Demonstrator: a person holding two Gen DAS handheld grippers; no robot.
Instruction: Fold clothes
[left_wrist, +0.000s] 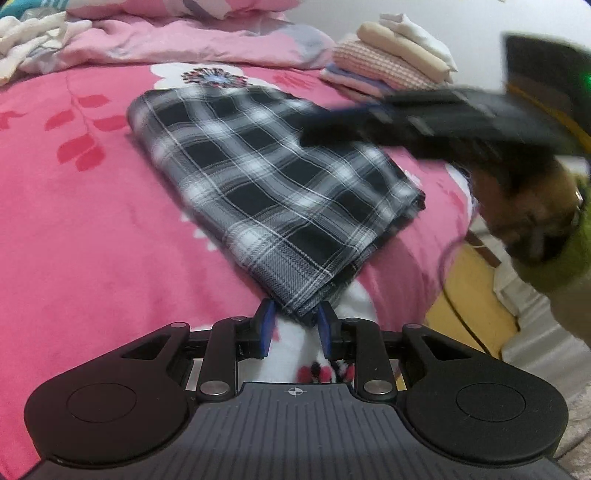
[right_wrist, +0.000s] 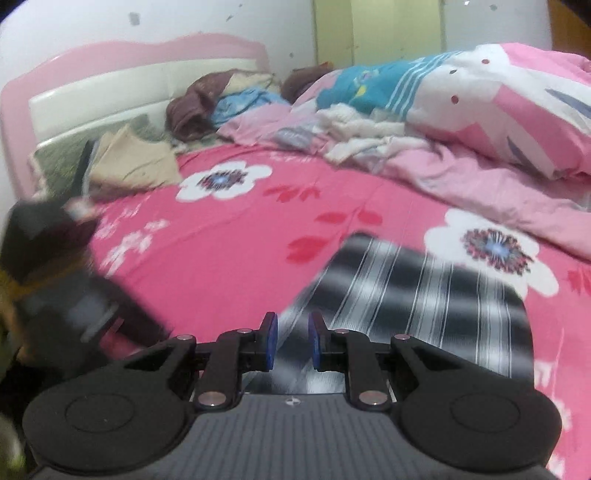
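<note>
A black-and-white plaid garment (left_wrist: 273, 184), folded into a rectangle, lies flat on the pink flowered bedspread (left_wrist: 92, 240). My left gripper (left_wrist: 295, 323) is open, and the garment's near corner sits between its blue pads without being pinched. In the left wrist view the blurred black body of the right tool (left_wrist: 436, 118) hangs over the garment's far right edge, held by a hand in a green sleeve (left_wrist: 535, 206). My right gripper (right_wrist: 292, 334) is open just above the plaid garment (right_wrist: 424, 295), which is motion-blurred. The left tool shows blurred at the left (right_wrist: 55, 295).
A stack of folded clothes (left_wrist: 391, 59) sits at the bed's far right corner. A heap of unfolded clothes (right_wrist: 365, 133) and a bunched pink duvet (right_wrist: 498, 110) lie near the pink headboard (right_wrist: 140, 70). The bed edge drops to a yellow floor (left_wrist: 476, 295).
</note>
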